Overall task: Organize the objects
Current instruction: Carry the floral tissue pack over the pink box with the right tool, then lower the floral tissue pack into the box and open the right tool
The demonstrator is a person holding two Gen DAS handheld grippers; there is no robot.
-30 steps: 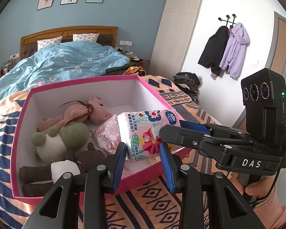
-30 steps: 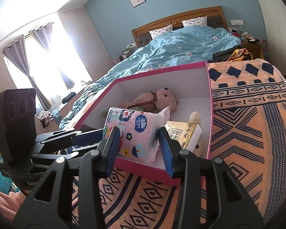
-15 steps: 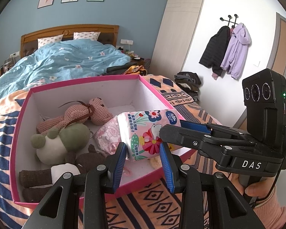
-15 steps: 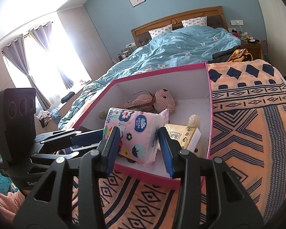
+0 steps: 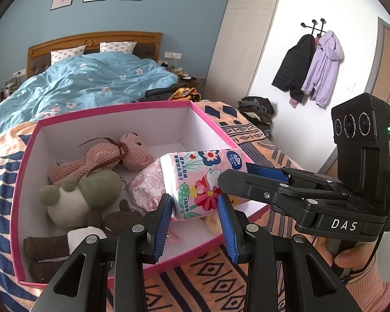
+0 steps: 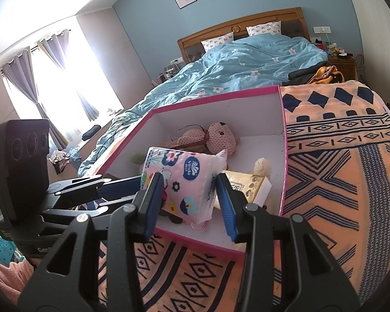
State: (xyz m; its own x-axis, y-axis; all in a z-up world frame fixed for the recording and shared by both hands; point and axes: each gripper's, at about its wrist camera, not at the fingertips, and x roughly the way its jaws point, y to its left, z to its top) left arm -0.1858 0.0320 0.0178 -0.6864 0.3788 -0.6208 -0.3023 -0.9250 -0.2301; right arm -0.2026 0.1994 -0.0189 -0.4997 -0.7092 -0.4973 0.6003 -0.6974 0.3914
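Holding a pink tissue pack (image 6: 184,182) over the front of the pink box (image 5: 111,110), both claws at once. Box sits on an orange patterned blanket (image 6: 338,182) at the foot of the bed (image 5: 91,80).

Progress, as I judge it: well along. Already inside: pink knitted bear (image 5: 111,156), green-and-white plush (image 5: 78,197), brown plush (image 5: 65,241), a floral pouch (image 5: 145,187), a yellow carton (image 6: 247,184) and a small cream fuzzy thing (image 6: 262,166). No loose items visible on the blanket near the box. Left to do: lower and release the pack; whether more waits out of view, cannot tell.

Right claw (image 6: 191,202): jaws partly spread, blue pads flanking the pack's near end, left pad pressed on the wrapper, right pad at its edge. Reads as pinching the pack.

Left claw (image 5: 195,223): same gap, pads either side of the pack's lower end, seemingly touching. Firm grip or only steadying, cannot tell.

Pack tilted, bottom corner hanging just above the box floor.
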